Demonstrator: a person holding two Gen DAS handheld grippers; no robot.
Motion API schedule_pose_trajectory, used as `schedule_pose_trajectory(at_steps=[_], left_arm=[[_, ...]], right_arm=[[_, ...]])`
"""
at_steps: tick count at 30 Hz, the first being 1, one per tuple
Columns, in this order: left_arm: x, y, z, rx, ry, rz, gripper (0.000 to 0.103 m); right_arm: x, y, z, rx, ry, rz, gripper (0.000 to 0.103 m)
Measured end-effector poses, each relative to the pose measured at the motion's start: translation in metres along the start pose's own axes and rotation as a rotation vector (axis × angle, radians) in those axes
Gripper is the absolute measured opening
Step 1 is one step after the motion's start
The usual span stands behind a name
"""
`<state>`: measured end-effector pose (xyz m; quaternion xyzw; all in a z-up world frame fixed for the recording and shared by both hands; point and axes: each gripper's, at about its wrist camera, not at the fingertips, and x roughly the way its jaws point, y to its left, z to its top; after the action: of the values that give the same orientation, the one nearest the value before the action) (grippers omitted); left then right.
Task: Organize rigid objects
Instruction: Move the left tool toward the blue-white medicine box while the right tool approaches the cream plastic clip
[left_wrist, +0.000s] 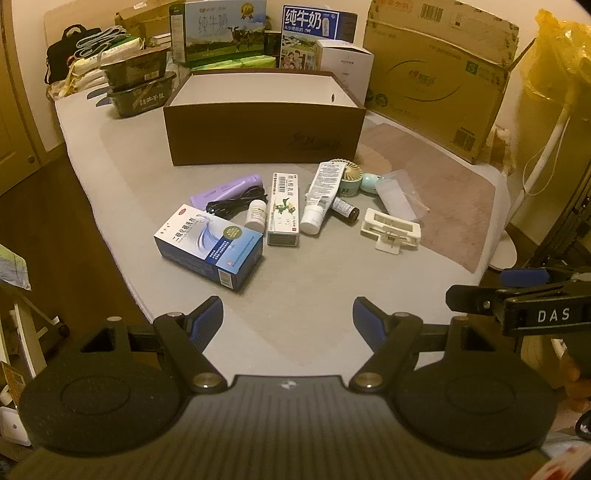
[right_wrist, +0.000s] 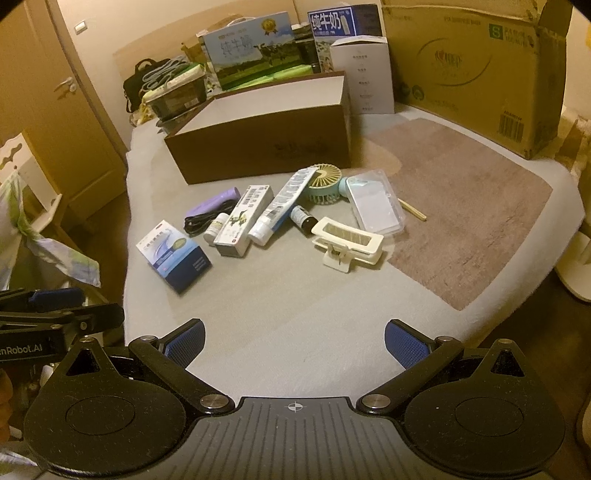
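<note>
A pile of small items lies on the grey mat in front of an open brown box (left_wrist: 264, 134) (right_wrist: 266, 142). Among them are a blue-and-white medicine box (left_wrist: 208, 245) (right_wrist: 173, 256), a long white carton (left_wrist: 282, 208) (right_wrist: 242, 221), a white tube (left_wrist: 321, 195) (right_wrist: 280, 205), a purple tube (left_wrist: 227, 190) (right_wrist: 214, 201), a cream clip (left_wrist: 391, 229) (right_wrist: 347, 243), a small fan (left_wrist: 347, 177) (right_wrist: 325, 182) and a clear plastic case (right_wrist: 375, 205). My left gripper (left_wrist: 288, 319) hangs open near the front edge. My right gripper (right_wrist: 294, 341) is also open, empty.
A large cardboard box (left_wrist: 439, 74) (right_wrist: 476, 66) stands at the back right. Milk cartons (left_wrist: 221, 33) and a white box (right_wrist: 364, 74) line the back. Black trays (left_wrist: 140, 86) sit back left. A brown rug patch (right_wrist: 461, 221) covers the right side.
</note>
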<state>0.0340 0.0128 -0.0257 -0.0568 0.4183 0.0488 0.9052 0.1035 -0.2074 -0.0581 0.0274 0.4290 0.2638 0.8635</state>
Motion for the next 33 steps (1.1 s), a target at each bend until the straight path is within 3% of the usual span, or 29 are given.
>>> schedule_pose_trajectory(at_steps=[33], left_arm=[[0.075, 0.029, 0.027, -0.052, 0.029, 0.09, 0.076]], right_arm=[[0.07, -0.042, 0.036, -0.042, -0.05, 0.002, 0.103]])
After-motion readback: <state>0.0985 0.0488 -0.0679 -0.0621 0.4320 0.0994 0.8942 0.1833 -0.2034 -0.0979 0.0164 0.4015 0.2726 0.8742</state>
